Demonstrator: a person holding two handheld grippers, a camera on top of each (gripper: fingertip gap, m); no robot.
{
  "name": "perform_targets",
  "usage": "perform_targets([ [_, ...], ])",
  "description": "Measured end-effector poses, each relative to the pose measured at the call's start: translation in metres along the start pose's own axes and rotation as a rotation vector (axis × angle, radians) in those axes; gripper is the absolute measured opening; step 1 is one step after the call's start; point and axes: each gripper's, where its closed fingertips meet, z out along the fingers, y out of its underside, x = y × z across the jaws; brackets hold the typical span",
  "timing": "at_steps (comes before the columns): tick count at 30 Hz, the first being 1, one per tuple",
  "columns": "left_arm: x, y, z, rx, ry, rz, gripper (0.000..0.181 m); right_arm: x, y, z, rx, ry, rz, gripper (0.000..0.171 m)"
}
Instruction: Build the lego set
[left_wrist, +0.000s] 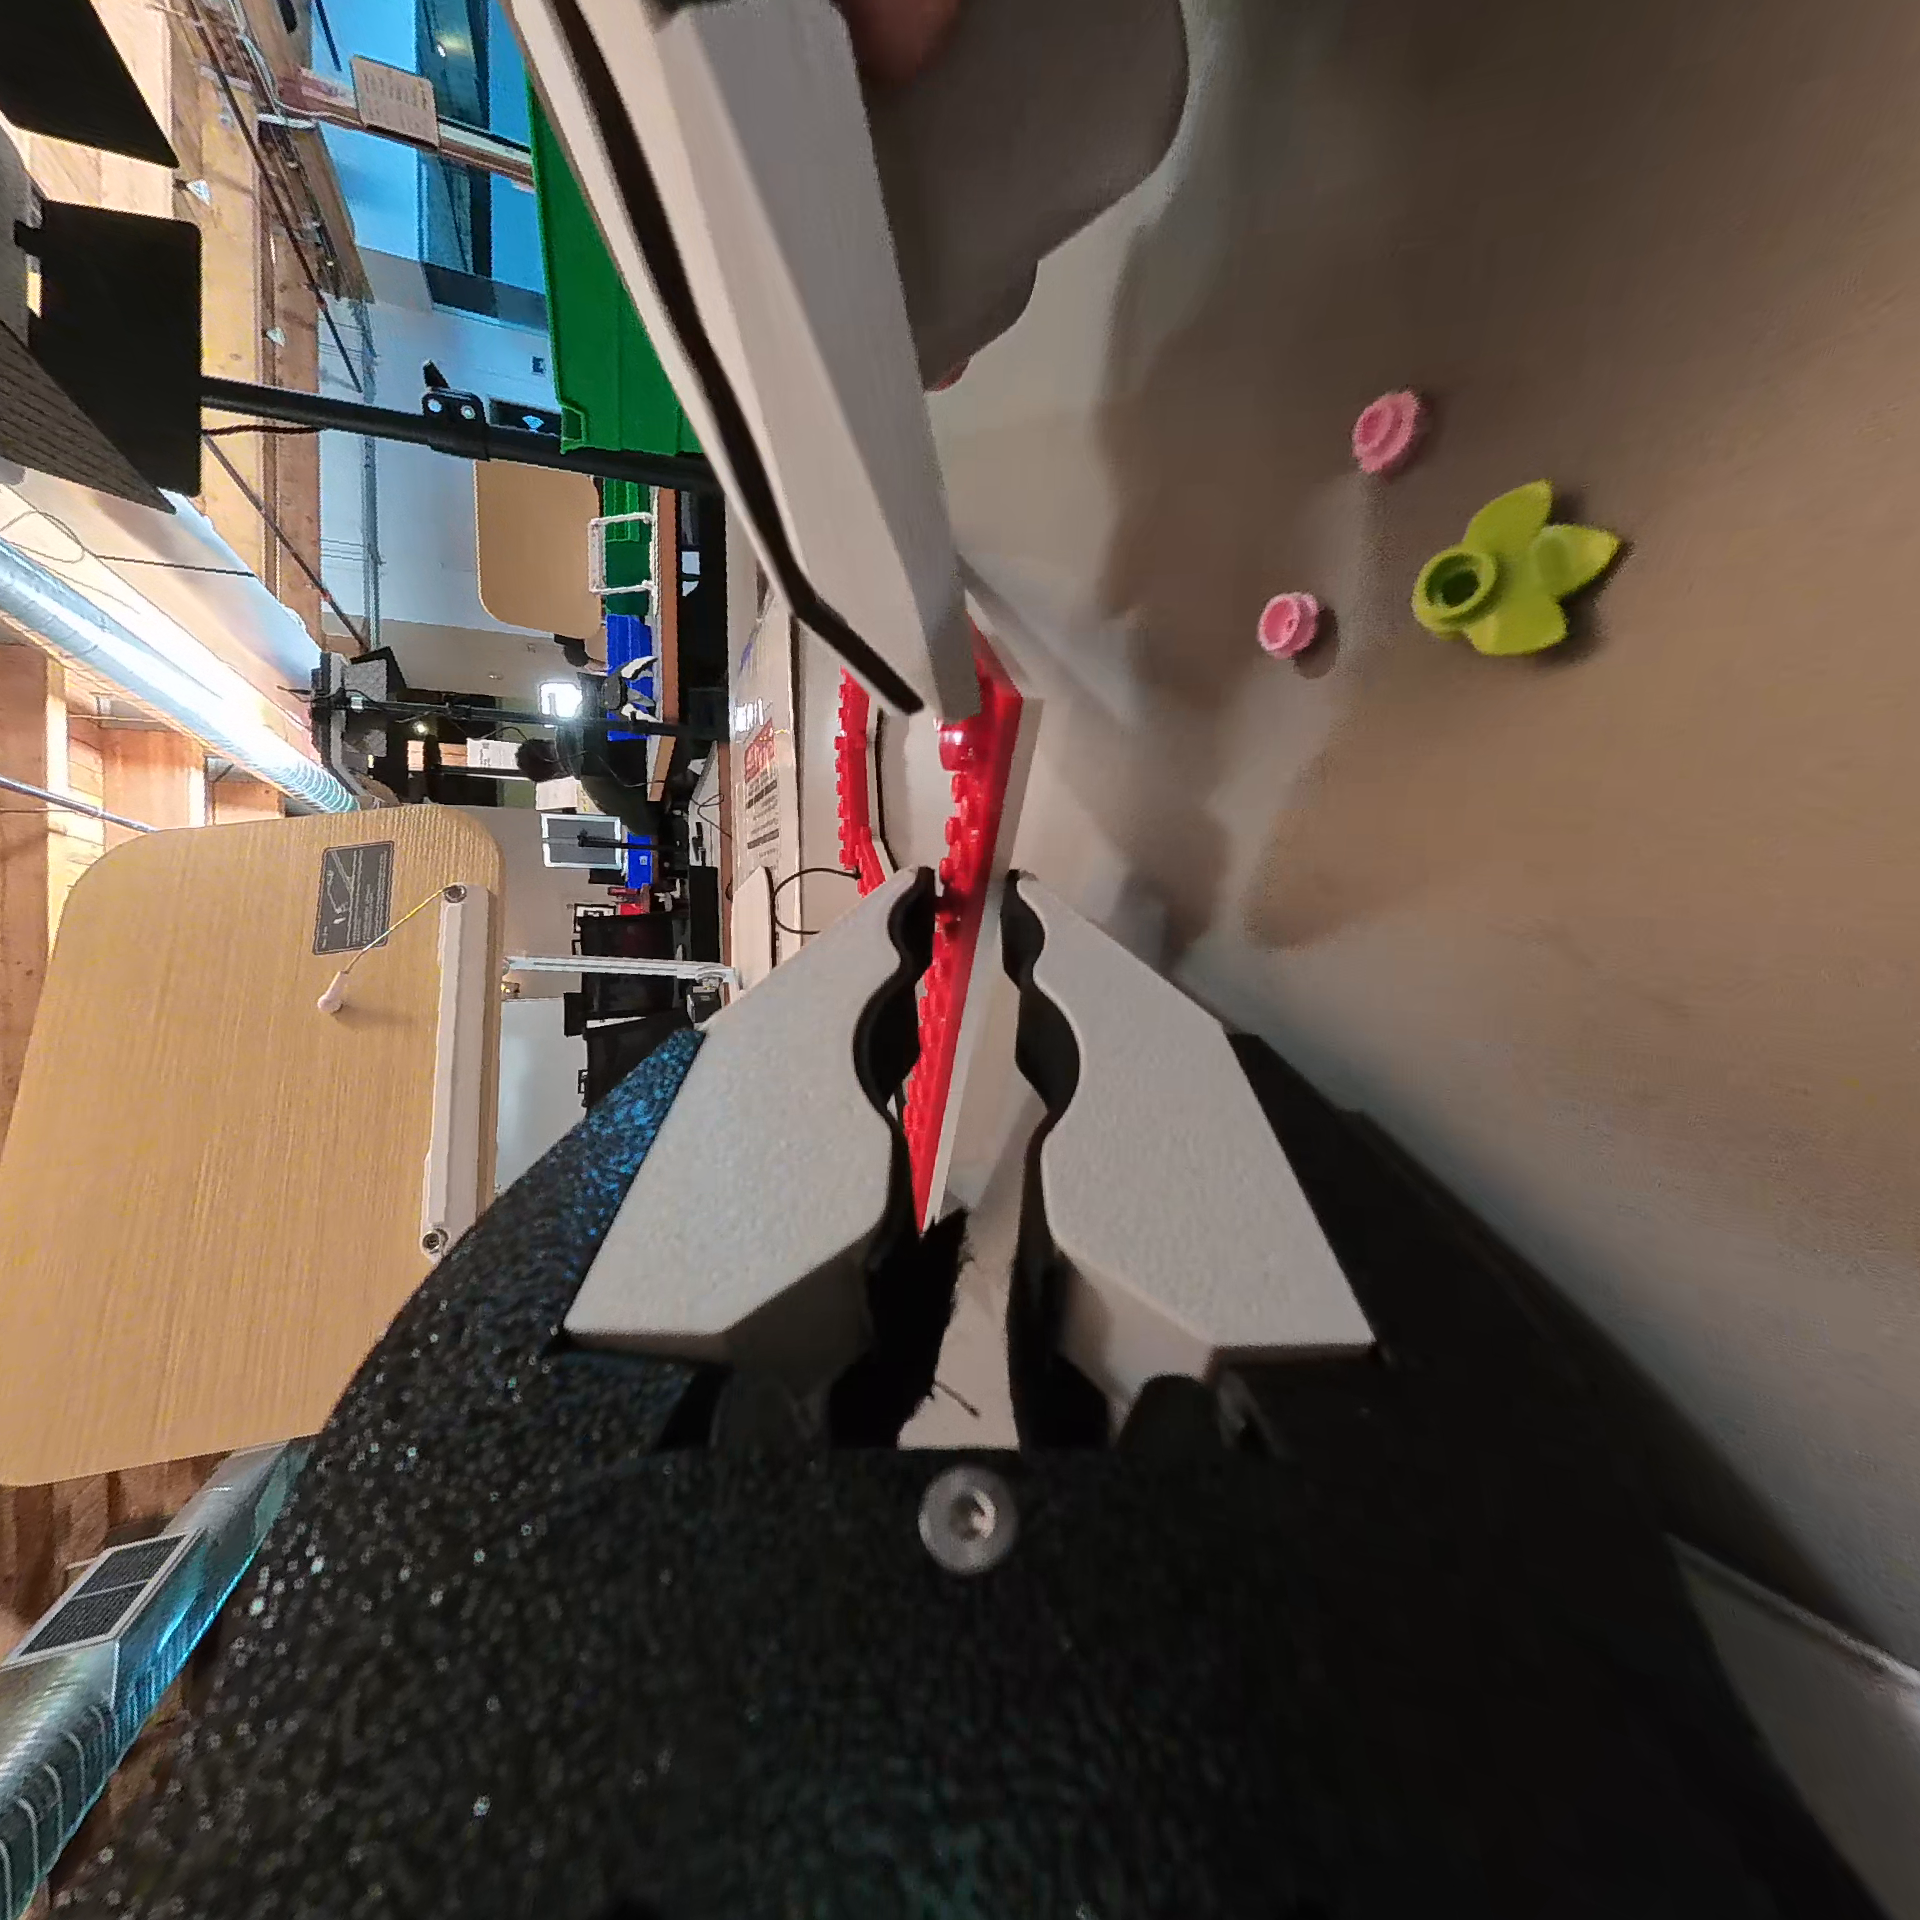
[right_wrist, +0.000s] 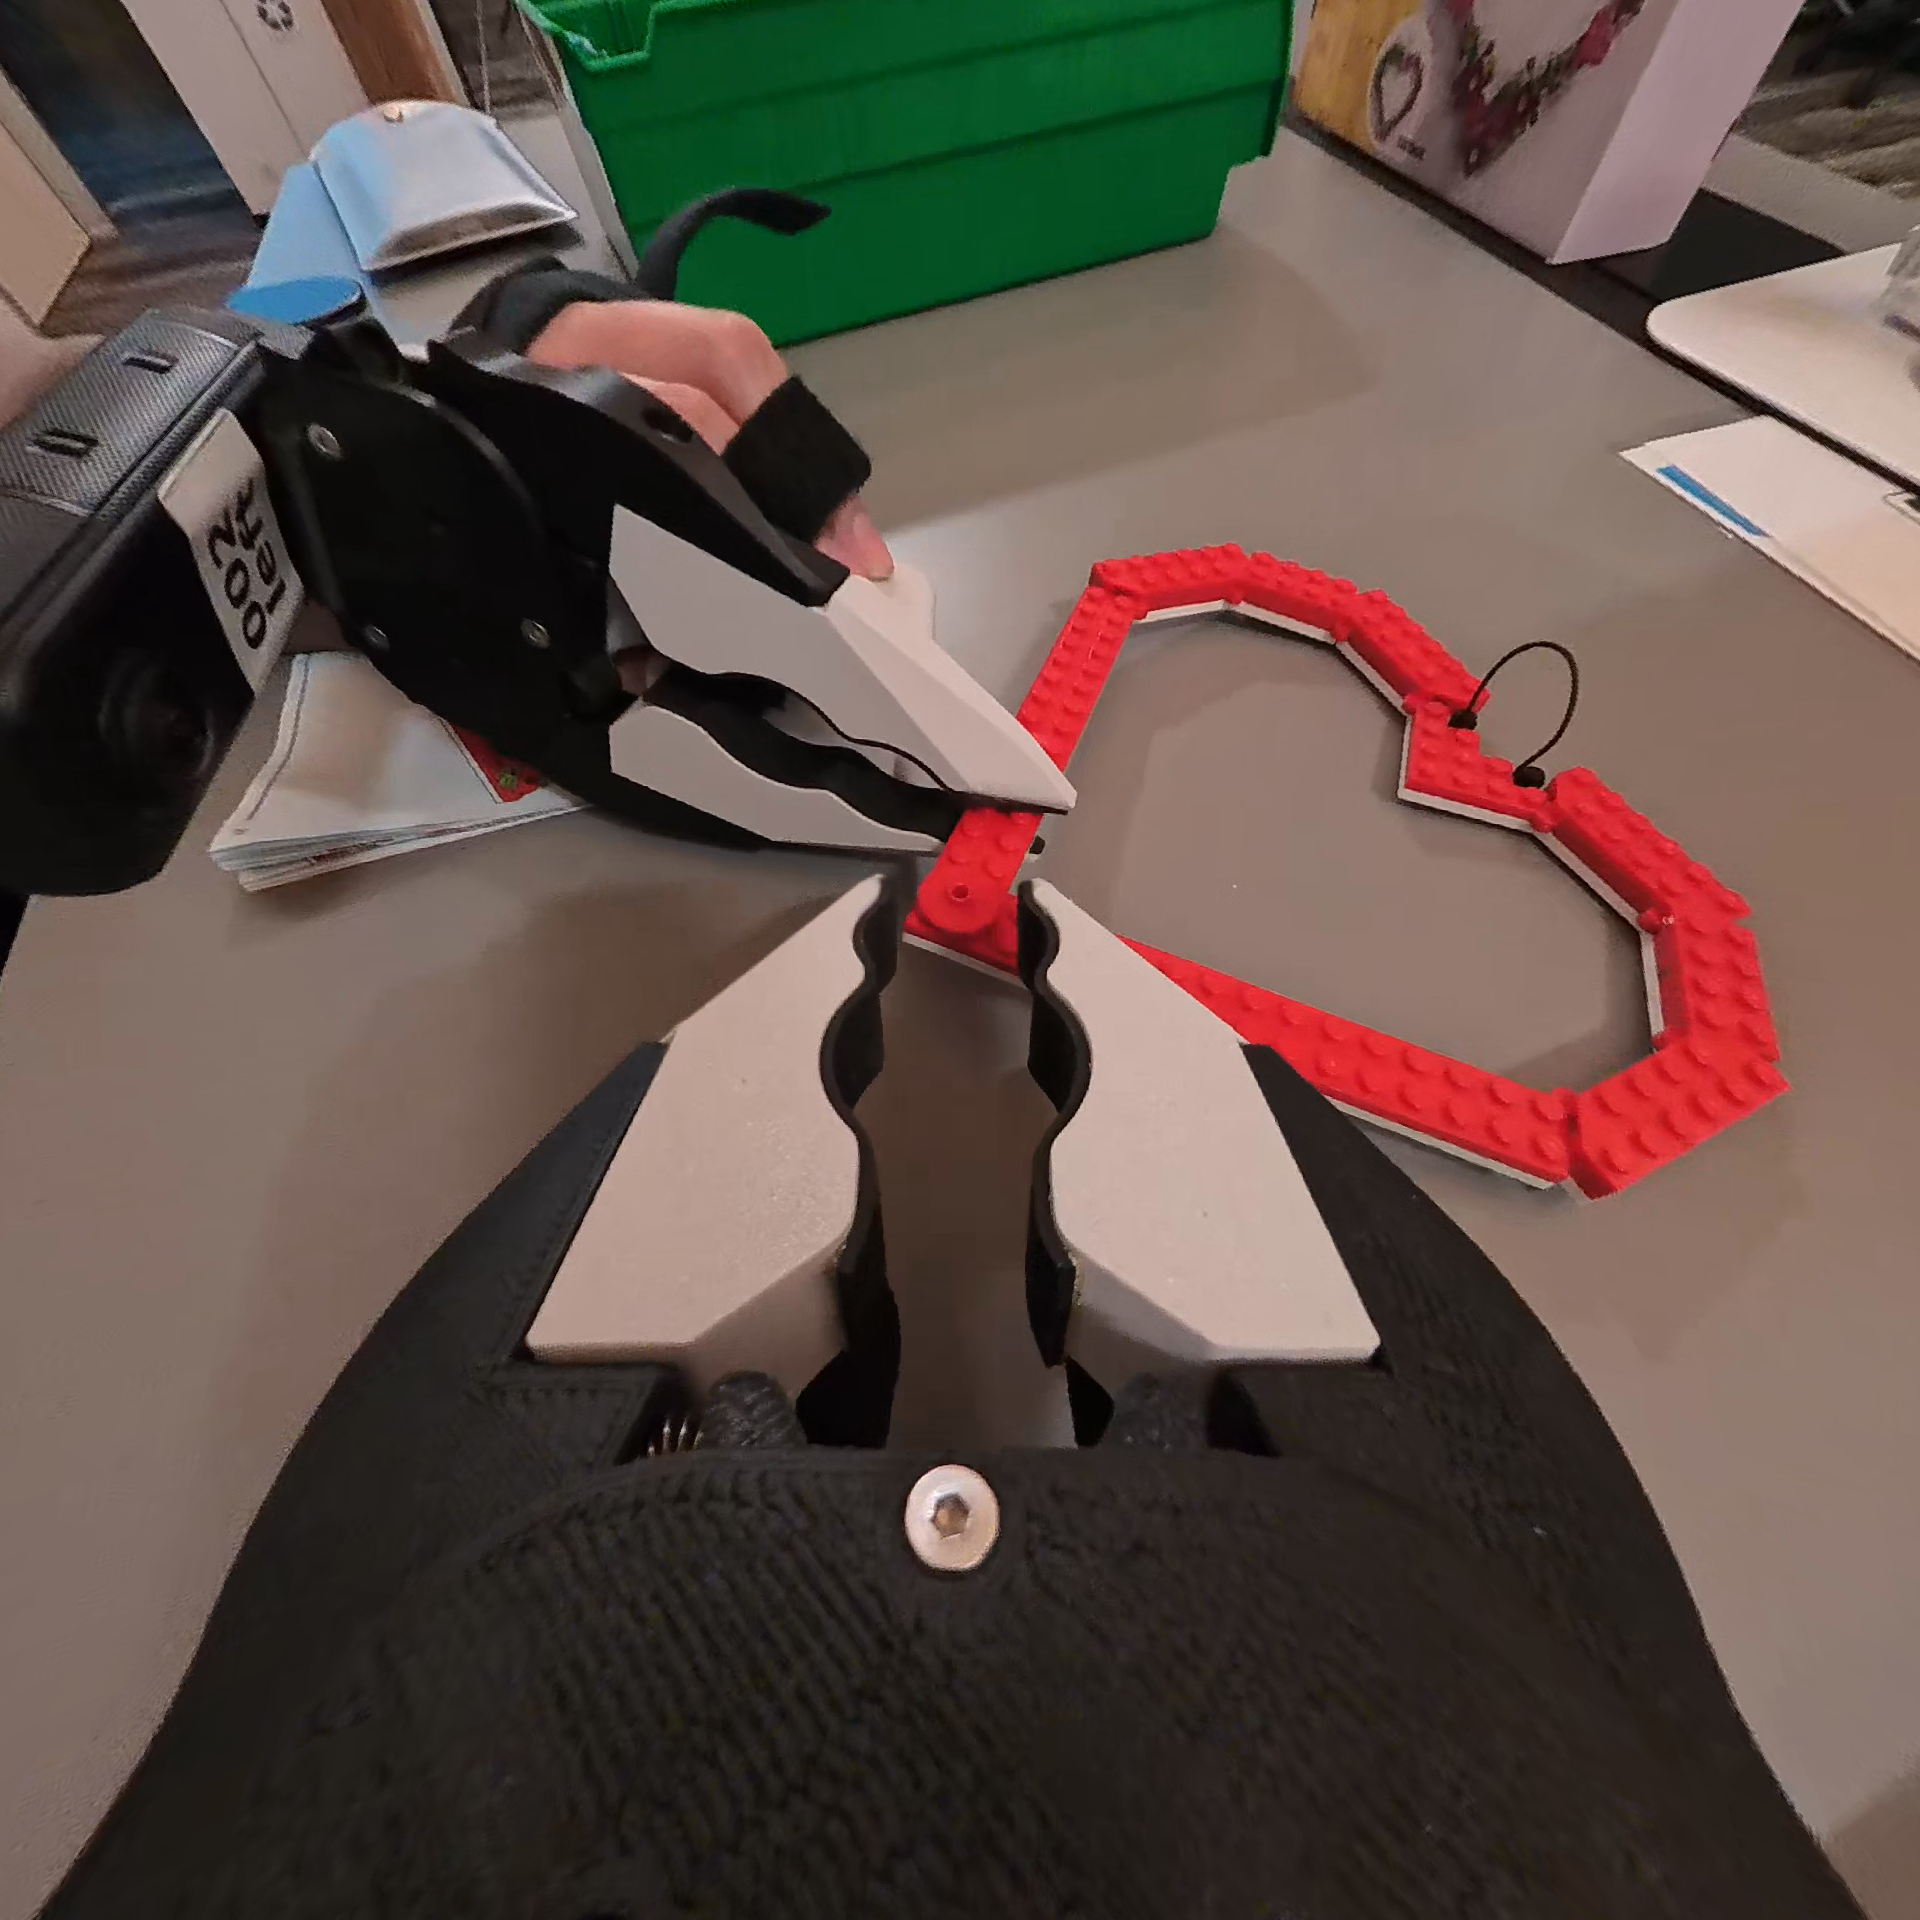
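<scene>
A red heart-shaped lego frame (right_wrist: 1382, 1060) with a white underside lies on the grey table (right_wrist: 416, 1039). A black cord loop (right_wrist: 1527, 696) hangs at its notch. My left gripper (left_wrist: 968, 883) is shut on the frame's edge (left_wrist: 951, 1018) near the pointed end. The right wrist view shows it (right_wrist: 997, 816) held by a hand. My right gripper (right_wrist: 954, 894) is open, with its tips on either side of the frame's point. In the left wrist view its fingertip (left_wrist: 951, 696) touches the red studs. Two pink round pieces (left_wrist: 1387, 431) (left_wrist: 1288, 623) and a lime leaf piece (left_wrist: 1507, 577) lie loose on the table.
A green bin (right_wrist: 904, 135) stands at the back of the table. An instruction booklet (right_wrist: 364, 790) lies at the left under the left gripper. The set's box (right_wrist: 1538, 114) stands at the back right, with white paper (right_wrist: 1787, 520) and a white tray (right_wrist: 1808, 332) on the right. My right gripper's tips are some 6 cm from the lime leaf piece (left_wrist: 1507, 577).
</scene>
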Motion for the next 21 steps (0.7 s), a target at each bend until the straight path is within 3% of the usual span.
perform_targets([
  [21, 0.0022, -0.0002, 0.0004, -0.004, 0.008, 0.018, 0.010, 0.0007, 0.0052, 0.0018, -0.042, -0.056, -0.051, 0.014],
])
